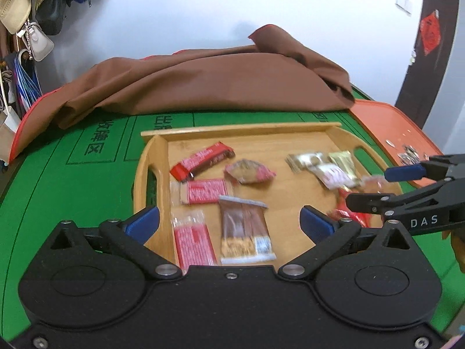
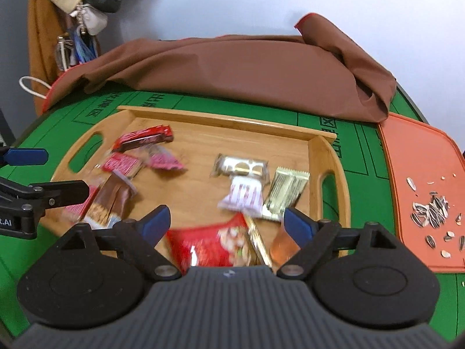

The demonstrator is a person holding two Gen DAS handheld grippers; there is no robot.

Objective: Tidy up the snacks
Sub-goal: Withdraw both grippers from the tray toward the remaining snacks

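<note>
A wooden tray (image 1: pixel 157 157) (image 2: pixel 328 151) lies on the green table mat and holds several wrapped snacks. On its left side are a red bar (image 1: pixel 203 160) (image 2: pixel 145 138), red-and-white packs (image 1: pixel 193 241) and a brown pack (image 1: pixel 245 232) (image 2: pixel 110 203). On its right side are a silver pack (image 2: pixel 241 167), a gold pack (image 2: pixel 286 195) and a red bag (image 2: pixel 209 247). My left gripper (image 1: pixel 229 221) (image 2: pixel 55 174) hangs open above the brown pack, holding nothing. My right gripper (image 2: pixel 226 222) (image 1: pixel 377 187) is open above the red bag, also holding nothing.
A bunched brown cloth (image 1: pixel 203 84) (image 2: pixel 247 67) lies behind the tray. An orange mat (image 2: pixel 421 174) (image 1: pixel 386 122) with sunflower seeds and shells (image 2: pixel 433 209) sits right of the tray. Bags (image 1: pixel 37 5) hang at the far left.
</note>
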